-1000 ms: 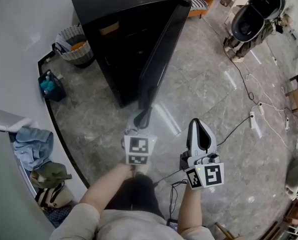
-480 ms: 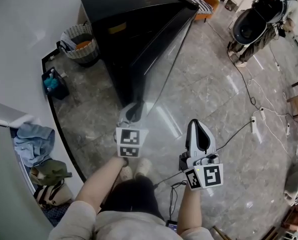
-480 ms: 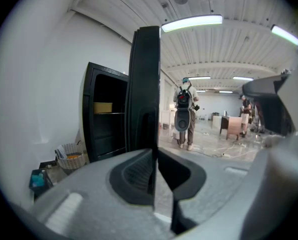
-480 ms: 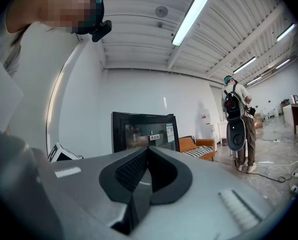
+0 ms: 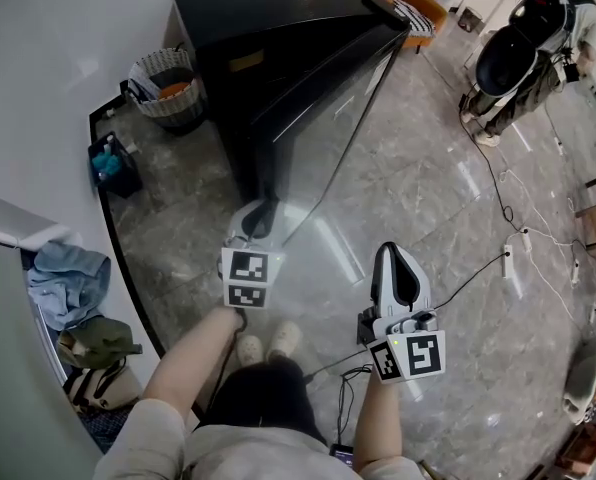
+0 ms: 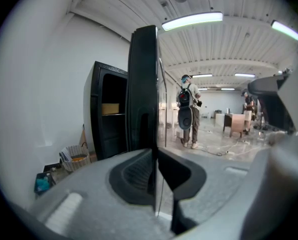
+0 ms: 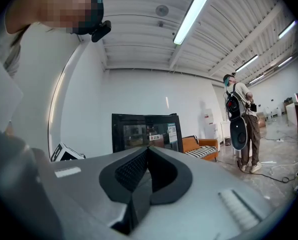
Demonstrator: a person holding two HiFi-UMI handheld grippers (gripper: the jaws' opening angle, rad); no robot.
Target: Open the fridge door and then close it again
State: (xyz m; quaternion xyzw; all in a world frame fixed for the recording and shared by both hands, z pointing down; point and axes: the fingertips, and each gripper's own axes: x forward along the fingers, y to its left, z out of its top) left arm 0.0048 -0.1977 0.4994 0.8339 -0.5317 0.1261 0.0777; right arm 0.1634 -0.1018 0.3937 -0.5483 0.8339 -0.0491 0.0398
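Fridge: a black fridge (image 5: 263, 23) is seen on the grey stone floor (image 5: 428, 178), close to the white wall.
Fridge door: the fridge door (image 5: 323, 93) is swung out from the fridge front, and the dark shelves are exposed.
Left tool: the left tool (image 5: 261, 218) is clenched on the free edge of the fridge door; the edge is gripped between both pads.
Right tool: the right tool (image 5: 395, 258) is held apart from the fridge, right of the door, its jaws pressed together on nothing.
Basket: a woven basket (image 5: 166, 86) is placed just beside the fridge, at its left.
Scooter: a scooter (image 5: 513, 53) is parked well apart from the fridge, at its right.
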